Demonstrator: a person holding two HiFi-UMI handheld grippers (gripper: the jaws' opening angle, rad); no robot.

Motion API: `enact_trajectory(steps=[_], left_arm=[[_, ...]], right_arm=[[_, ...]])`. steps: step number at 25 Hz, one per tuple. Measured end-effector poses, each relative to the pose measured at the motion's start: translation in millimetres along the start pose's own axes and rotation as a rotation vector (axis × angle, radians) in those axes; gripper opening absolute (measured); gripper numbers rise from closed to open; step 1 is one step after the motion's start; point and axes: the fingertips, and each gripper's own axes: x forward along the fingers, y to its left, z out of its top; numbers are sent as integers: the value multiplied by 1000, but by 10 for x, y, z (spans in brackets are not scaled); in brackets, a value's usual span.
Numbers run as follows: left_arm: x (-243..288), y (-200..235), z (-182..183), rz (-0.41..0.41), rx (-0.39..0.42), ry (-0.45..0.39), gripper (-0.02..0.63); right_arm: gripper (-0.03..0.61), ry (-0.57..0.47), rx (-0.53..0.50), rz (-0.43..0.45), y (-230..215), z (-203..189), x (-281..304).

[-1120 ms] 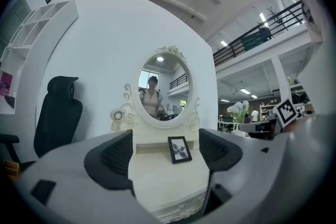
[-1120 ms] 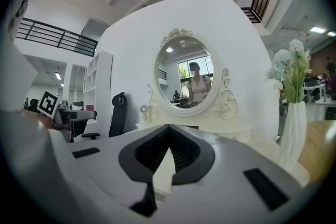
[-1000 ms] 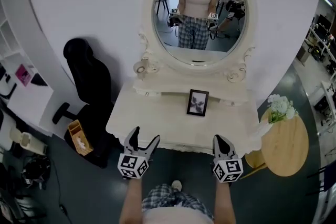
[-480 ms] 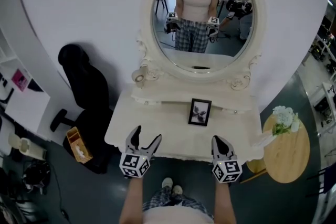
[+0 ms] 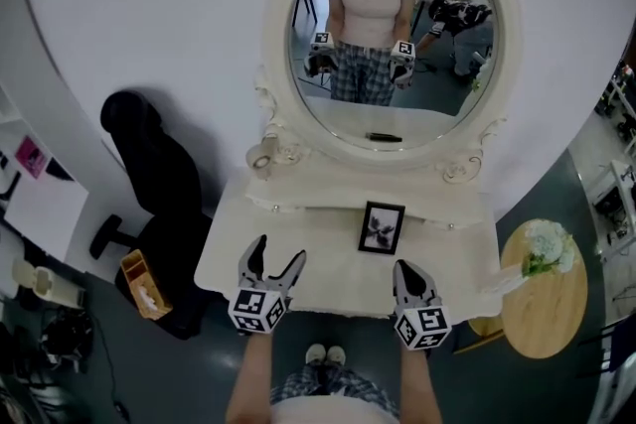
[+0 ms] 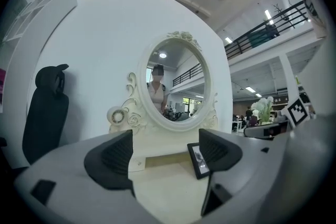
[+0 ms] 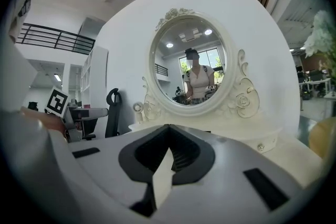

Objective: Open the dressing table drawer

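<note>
Left gripper [image 5: 276,255] wide open, nothing in it, over the near left edge of the white dressing table [image 5: 328,258]. Picture frame [image 5: 382,227] in the middle, farther back. Right gripper [image 5: 407,271] closed tight, empty, over the near right edge. Drawer front likely just below both, hidden under the table's near edge. Neither gripper clearly nearer.

Smooth cream-painted dressing table [image 5: 318,248], matt black chair [image 5: 164,179], pale wooden side table [image 5: 547,313]
</note>
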Motion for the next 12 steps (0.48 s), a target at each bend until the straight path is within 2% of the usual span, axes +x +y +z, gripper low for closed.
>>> enact_trajectory(steps=[6,12], left_arm=[[281,187,-112,52,-17,14,379],[470,489,-380,119,-39,60,379]], right_arm=[[14,10,-7,95,135,46,490],[14,23,-14,202,430,0,1040]])
